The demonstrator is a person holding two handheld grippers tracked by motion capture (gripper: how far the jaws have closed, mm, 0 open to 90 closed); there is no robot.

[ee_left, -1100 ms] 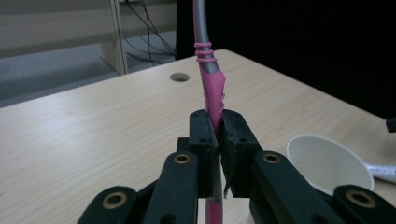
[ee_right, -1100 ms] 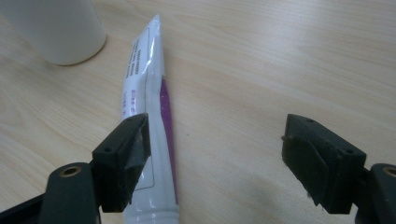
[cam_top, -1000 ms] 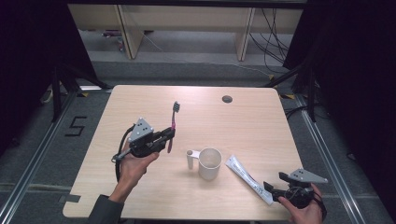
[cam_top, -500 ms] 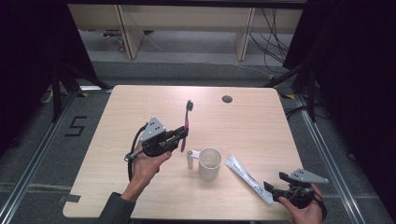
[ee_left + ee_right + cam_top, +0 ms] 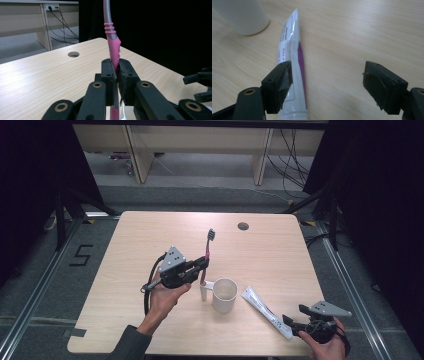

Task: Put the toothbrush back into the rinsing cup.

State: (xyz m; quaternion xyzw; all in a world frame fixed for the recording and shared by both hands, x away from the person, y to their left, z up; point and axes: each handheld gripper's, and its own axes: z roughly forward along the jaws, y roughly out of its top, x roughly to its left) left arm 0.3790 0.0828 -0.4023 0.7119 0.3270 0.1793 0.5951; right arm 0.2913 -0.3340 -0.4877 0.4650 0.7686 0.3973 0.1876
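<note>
A: On the left, the left gripper has its jaws closed tight on the pink handle of the toothbrush. The brush stands almost upright, bristles at the top, and it is just to the left of the white mug, above the table.

B: So the brush should go into the mug, I think. What can go wrong?

A: In the left gripper view the jaws pinch only a narrow part of the handle. The handle is slim and smooth, so it may turn between the pads if its lower end knocks the rim. The mug is light and could tip or slide.

B: And further to the right?

A: The toothpaste tube lies flat on the table, right of the mug, apart from it. The right gripper rests at the tube's near end with its jaws wide open and holding nothing. In the right gripper view, one pad is over the edge of the tube; the other pad is well away over bare wood.

B: Then a closing there is risky?

A: Yes. The tube is off-centre between the jaws, so they may push it sideways or squeeze only its edge.
</note>
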